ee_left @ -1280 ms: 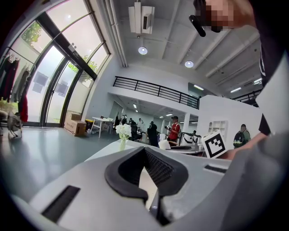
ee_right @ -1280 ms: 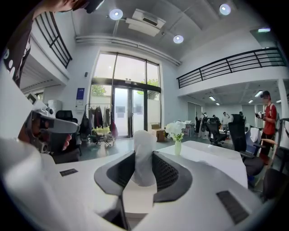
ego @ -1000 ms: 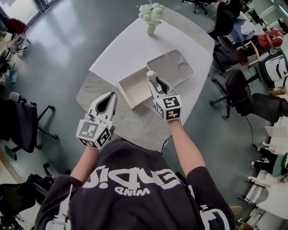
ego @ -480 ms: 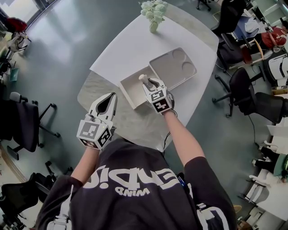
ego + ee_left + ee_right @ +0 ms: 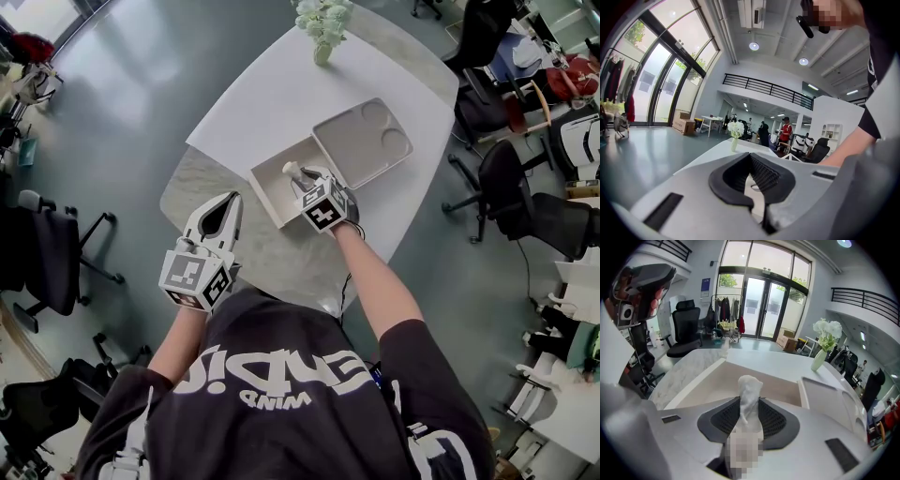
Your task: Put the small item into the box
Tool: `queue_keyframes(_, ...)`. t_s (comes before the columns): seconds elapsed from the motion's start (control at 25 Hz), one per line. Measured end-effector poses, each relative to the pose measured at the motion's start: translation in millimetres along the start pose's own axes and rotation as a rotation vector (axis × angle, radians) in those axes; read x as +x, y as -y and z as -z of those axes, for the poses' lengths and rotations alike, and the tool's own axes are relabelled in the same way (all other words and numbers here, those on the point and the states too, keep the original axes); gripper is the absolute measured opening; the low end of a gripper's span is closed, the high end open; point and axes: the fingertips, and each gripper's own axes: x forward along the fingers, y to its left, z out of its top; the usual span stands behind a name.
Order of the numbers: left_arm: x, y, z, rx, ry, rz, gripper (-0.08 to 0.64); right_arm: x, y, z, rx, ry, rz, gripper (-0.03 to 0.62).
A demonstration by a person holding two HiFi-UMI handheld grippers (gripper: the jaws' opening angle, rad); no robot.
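Small item (image 5: pixel 749 391), white and crumpled, pinched upright in right tool (image 5: pixel 298 175), just over the open box (image 5: pixel 270 193) on the table (image 5: pixel 262 98). Left tool (image 5: pixel 229 199) on the person's side of the box, apart from it, tips pressed together, empty. Shirt print (image 5: pixel 281 373) upside down, unreadable.

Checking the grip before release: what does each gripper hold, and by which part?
The right gripper clamps the small white item by its lower half, top sticking out, over the box. The left gripper is shut on nothing.
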Motion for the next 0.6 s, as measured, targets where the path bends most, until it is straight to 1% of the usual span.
queue_keyframes(0.4, 0, -5, 0, 0.000, 0.000, -0.003, 0.009, 6, 0, 1, 0.041, -0.027, -0.007, 0.141)
queue_keyframes(0.6, 0, -1, -1, 0.002, 0.003, 0.003, 0.009, -12, 6, -12, 0.063, 0.036, 0.002, 0.141)
